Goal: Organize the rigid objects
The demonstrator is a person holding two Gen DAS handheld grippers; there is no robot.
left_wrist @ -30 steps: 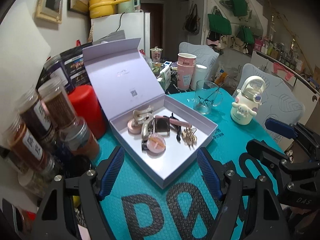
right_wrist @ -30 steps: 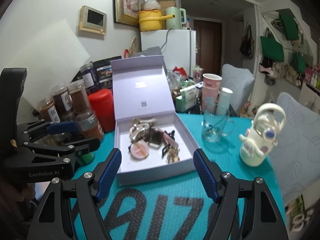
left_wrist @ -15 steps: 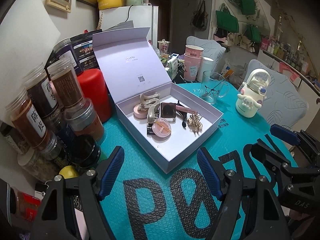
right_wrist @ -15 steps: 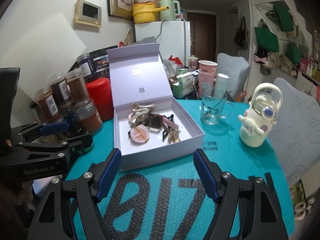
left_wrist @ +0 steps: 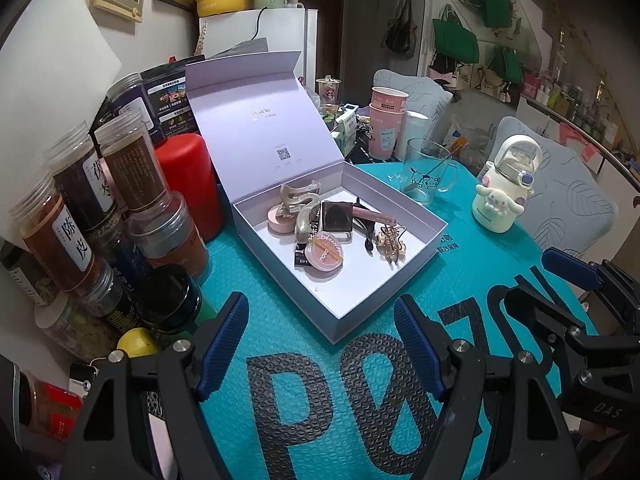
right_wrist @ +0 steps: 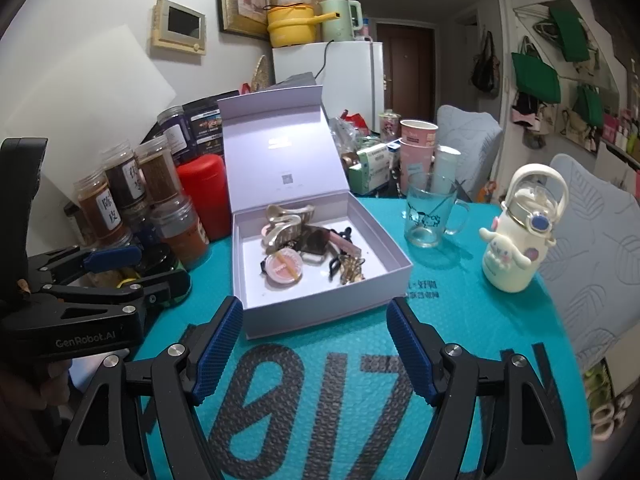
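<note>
An open lilac box (left_wrist: 372,300) sits on the teal mat with its lid standing upright. Inside lie a round pink compact (left_wrist: 325,254), a beige claw clip (left_wrist: 300,200), a dark square compact (left_wrist: 337,218), a pink tube (left_wrist: 374,216) and a gold clip (left_wrist: 390,242). My left gripper (left_wrist: 322,304) is open and empty just short of the box's near corner. My right gripper (right_wrist: 315,306) is also open and empty, in front of the box (right_wrist: 320,312). The right wrist view also shows the compact (right_wrist: 284,266) and claw clip (right_wrist: 286,220).
Several spice jars (left_wrist: 80,208) and a red canister (left_wrist: 188,184) crowd the table left of the box. A glass mug (left_wrist: 426,176), a white character bottle (left_wrist: 502,196) and pink paper cups (left_wrist: 386,120) stand to its right. The teal mat (left_wrist: 480,272) carries large black letters.
Both views have drawn back a little from the box, so more of the mat's lettering shows. The box contents lie as before and both grippers' jaws stand as wide as before.
</note>
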